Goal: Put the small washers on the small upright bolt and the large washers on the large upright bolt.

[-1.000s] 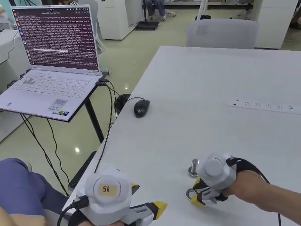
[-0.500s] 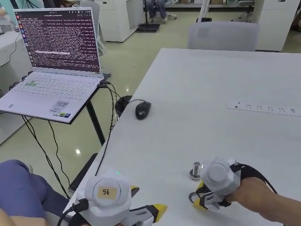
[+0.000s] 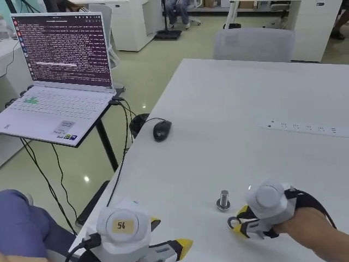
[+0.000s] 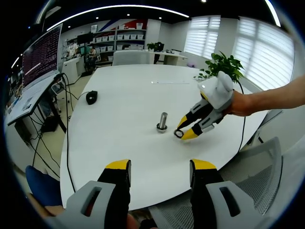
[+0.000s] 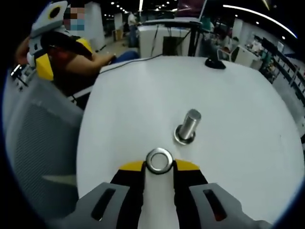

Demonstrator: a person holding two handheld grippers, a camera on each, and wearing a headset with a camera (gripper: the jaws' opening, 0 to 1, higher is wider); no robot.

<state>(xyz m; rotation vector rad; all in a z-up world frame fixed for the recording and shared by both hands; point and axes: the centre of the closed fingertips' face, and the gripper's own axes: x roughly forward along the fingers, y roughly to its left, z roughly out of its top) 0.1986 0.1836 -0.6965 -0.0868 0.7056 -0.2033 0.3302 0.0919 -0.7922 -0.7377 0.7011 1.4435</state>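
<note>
White table top (image 3: 229,109) is being used as the work surface in an open office.

The right gripper (image 5: 159,164) is being held just beside the upright bolt (image 5: 187,126), on the side nearer the person. Its jaws are being pressed narrow on a washer (image 5: 159,161), which is being gripped by its edge between the yellow tips, with its hole in plain view. The washer is being carried apart from the bolt and is not threaded on it. A ring is being noted at the bolt's foot; whether it is a washer or the bolt's own head cannot be told.

The left gripper (image 4: 159,167) is being held well apart from the bolt, at the table edge nearest the person. Its jaws are being held wide, with nothing between them.

A black mouse (image 3: 162,130) is being recorded beyond the bolt and to its left, near the table edge. A white power strip (image 3: 305,129) is lying beyond the bolt and to its right. A grey chair (image 3: 253,43) is standing past the bolt at the far end of the table. An open laptop (image 3: 54,71) is resting on a stand off the table, far left of the bolt.
</note>
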